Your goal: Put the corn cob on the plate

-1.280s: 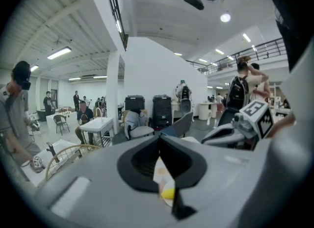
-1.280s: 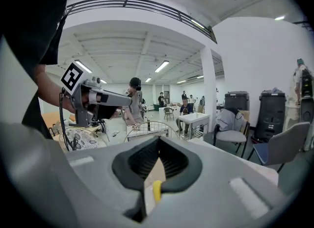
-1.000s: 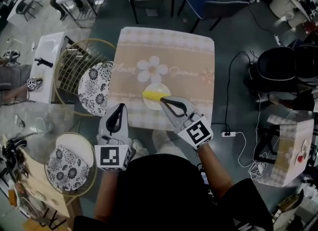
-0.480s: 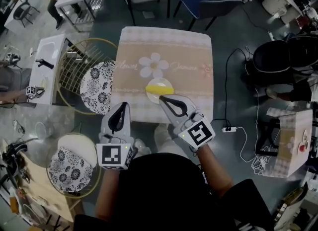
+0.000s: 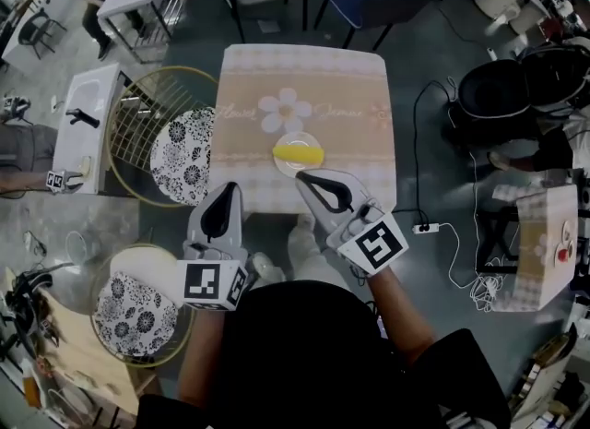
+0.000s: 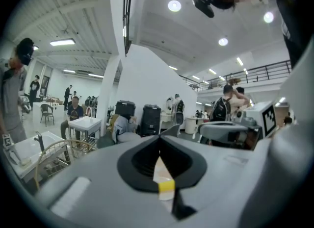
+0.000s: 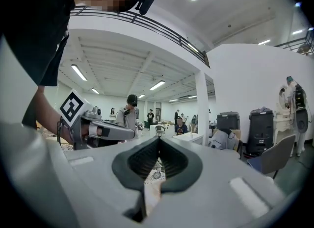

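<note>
A cloth-covered surface carries a plate near its near edge, with the yellow corn cob lying on it. The left tool and right tool hover off that edge, both clenched and empty.

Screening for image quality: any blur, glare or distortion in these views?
Head view: evenly lit and sharp, corn cob on plate clear, edges bowed. Left gripper view: fisheye, dark corners, ceiling lamps blown out, near jaws soft. Right gripper view: likewise, jaws slightly blurred.
</note>
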A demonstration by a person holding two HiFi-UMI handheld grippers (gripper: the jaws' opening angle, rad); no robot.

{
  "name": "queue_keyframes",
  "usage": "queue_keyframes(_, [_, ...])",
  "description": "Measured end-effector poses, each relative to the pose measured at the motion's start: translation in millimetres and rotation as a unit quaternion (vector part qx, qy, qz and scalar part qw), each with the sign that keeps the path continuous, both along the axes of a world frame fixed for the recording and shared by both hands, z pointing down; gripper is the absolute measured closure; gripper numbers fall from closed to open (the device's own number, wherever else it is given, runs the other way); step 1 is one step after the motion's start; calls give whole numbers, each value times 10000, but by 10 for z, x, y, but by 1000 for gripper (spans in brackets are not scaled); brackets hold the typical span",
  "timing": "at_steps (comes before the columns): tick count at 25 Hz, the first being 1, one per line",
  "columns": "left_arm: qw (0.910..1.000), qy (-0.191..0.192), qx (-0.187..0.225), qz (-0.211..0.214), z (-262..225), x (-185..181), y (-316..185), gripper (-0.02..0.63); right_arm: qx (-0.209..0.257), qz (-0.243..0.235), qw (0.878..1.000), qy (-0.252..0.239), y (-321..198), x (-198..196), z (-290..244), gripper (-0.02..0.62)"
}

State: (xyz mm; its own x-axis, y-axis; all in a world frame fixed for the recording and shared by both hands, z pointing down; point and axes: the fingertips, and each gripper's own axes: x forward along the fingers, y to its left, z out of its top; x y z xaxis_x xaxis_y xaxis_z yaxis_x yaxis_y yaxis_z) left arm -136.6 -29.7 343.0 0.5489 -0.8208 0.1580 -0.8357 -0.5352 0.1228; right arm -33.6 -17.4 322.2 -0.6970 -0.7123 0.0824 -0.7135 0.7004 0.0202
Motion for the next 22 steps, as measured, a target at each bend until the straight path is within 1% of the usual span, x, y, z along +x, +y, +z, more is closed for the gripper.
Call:
queue_keyframes(4, [10000, 72, 8, 66, -52, -91, 125, 600, 78, 50, 9999, -129, 171, -90, -98, 594])
queue_keyframes(10, [9997, 23, 166, 203, -93, -182, 370, 600, 108, 164, 9995, -236, 416, -215, -105, 594])
queue_keyframes(15, [9991, -77, 285, 309, -121, -275, 529, 600, 144, 239, 9994, -198, 549, -342, -109, 594])
queue_keyframes(19, [9993, 68, 262, 263, -128, -412, 616, 600, 378, 274, 9988, -145, 636, -416, -134, 594])
queue_keyframes(22, [9989, 96, 314, 326, -140, -432, 713, 600, 402, 329, 9985, -196, 722, -440, -147, 594])
